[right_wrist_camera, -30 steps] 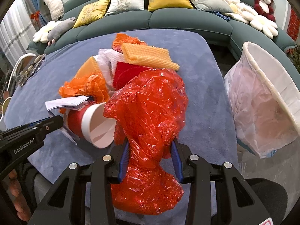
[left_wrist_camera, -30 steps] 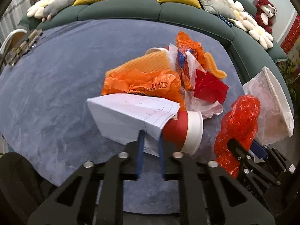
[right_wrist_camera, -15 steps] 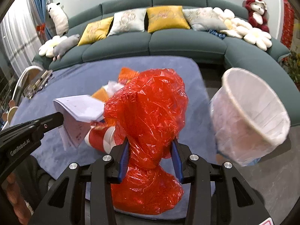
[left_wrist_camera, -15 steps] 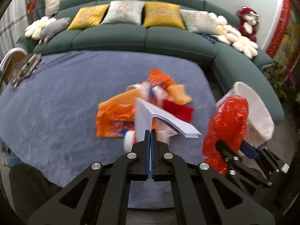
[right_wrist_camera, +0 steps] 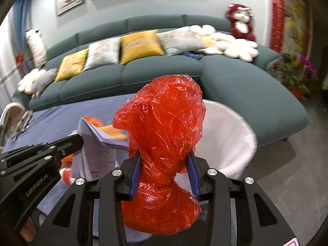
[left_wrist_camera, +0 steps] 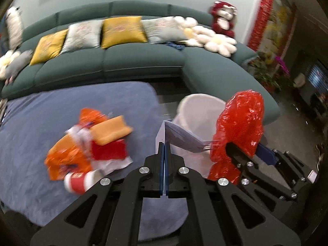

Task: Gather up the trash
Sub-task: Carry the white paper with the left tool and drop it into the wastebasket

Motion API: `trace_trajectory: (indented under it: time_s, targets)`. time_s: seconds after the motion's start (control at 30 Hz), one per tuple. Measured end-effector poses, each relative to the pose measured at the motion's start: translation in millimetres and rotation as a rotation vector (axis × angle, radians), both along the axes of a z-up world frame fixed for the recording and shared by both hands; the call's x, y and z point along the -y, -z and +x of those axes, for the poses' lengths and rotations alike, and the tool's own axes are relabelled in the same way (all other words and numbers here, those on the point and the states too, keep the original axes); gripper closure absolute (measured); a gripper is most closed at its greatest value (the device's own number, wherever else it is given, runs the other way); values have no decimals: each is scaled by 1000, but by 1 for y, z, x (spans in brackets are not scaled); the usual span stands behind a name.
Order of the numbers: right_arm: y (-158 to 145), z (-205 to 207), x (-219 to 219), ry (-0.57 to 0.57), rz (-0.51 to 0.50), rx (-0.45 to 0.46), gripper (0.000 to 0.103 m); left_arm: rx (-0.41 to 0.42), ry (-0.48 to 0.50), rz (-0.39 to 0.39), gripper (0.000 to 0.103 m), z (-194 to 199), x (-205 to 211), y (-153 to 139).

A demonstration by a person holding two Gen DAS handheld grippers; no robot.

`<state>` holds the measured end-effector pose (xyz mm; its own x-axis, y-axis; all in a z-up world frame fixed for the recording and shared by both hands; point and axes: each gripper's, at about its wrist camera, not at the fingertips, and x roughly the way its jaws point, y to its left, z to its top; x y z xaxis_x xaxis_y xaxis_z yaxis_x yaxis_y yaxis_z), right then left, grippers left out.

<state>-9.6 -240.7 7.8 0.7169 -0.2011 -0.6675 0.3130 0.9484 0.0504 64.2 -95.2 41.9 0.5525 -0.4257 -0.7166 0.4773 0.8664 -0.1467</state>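
Pinching a folded white paper sheet [left_wrist_camera: 180, 138], left gripper [left_wrist_camera: 164, 149] has its blue-padded fingers pressed together on the sheet's edge; sheet fans out flat and creased in front of the bin. White bin [left_wrist_camera: 196, 110]: round, tapered, thin liner, interior looks bare from this angle. Right gripper [left_wrist_camera: 244, 147] off to the right, clamped on a crumpled red plastic bag [left_wrist_camera: 240, 123], glossy and crinkled, bulging above the fingers. Remaining trash pile [left_wrist_camera: 88, 143] sits on the blue cloth-covered surface [left_wrist_camera: 41, 123]: orange crinkly wrappers, an orange waffle-textured pad, red folded piece, white plastic, and a red-and-white paper cup [left_wrist_camera: 82, 181] lying on its side at the near edge. Heavy blur on the pile. Curved green sofa [left_wrist_camera: 133, 61] behind, yellow and grey cushions

Right wrist view: right gripper [right_wrist_camera: 164, 162] fingers apart only as far as the waist of the red plastic bag [right_wrist_camera: 164, 119], pads pressing into it from both sides; bag balloons above and sags below the grip. White bin [right_wrist_camera: 225, 135] just behind and right of the bag, mouth open toward the camera, inside white and no contents visible. Left gripper [right_wrist_camera: 79, 140] comes in from the left, holding the paper sheet [right_wrist_camera: 96, 149], printed text faintly visible on it
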Motion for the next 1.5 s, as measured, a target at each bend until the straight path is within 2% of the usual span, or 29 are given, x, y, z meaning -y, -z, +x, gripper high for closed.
trace_trajectory:
  time_s: [0.23, 0.4, 0.8, 1.13, 1.17, 1.23, 1.4, 1.43, 1.47, 1.5]
  targets:
    - [-3, -14, 66, 116, -30, -1, 65, -4, 114, -9, 103, 3, 74, 2]
    - [2, -15, 98, 170, -26, -8, 65, -1, 163, 16, 103, 11, 118, 10]
    - [15, -2, 137, 223, 0, -22, 65, -28, 188, 16, 102, 32, 155, 20]
    - [19, 7, 133, 207, -5, -21, 65, -38, 174, 6, 99, 39, 157, 26]
    - [20, 7, 133, 205, -5, -23, 65, -37, 174, 5, 96, 40, 156, 26]
    - [22, 10, 132, 199, -1, -26, 65, -39, 157, 10, 81, 42, 154, 28]
    - [21, 15, 134, 196, 6, -25, 65, -54, 155, 1, 80, 50, 154, 30]
    - [21, 16, 134, 195, 5, -27, 65, -62, 157, -1, 77, 52, 154, 30]
    - [21, 15, 135, 195, 5, -27, 65, -69, 153, 0, 73, 54, 154, 30]
    - [21, 15, 135, 195, 5, -26, 65, -71, 147, -3, 60, 54, 154, 30]
